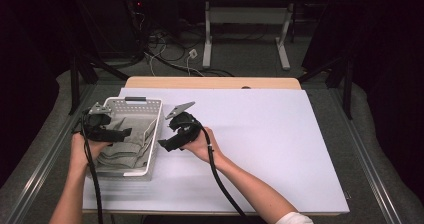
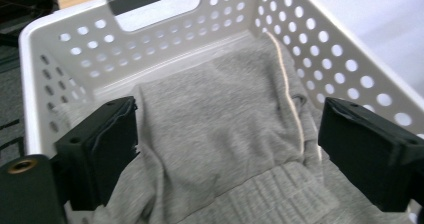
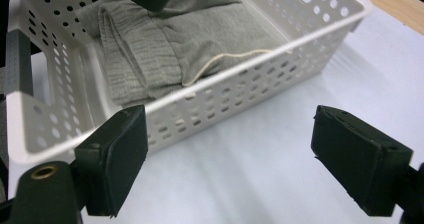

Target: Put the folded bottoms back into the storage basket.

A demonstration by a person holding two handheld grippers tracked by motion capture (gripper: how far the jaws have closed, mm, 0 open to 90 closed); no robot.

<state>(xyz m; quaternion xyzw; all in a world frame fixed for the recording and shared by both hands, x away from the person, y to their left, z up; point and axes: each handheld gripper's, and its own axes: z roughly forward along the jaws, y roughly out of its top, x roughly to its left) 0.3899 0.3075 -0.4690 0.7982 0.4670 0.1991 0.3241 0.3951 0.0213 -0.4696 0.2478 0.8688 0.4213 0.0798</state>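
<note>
The right gripper (image 1: 167,134) hovered over the white worktop (image 1: 260,134) just beside the basket (image 1: 150,149), jaws wide apart and empty. The left gripper (image 1: 122,132) hung over the basket, jaws equally spread, gripping nothing. The folded grey garment (image 2: 220,149) lay inside the white perforated basket.

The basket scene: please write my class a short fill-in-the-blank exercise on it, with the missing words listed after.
1. The grey garment lies folded inside the white ____.
2. The basket's walls are pierced with many small ____.
3. The right gripper hangs over the white table sheet with its jaws ____.
4. The left gripper hangs above the ____.

Missing words: basket; holes; open; garment
</note>
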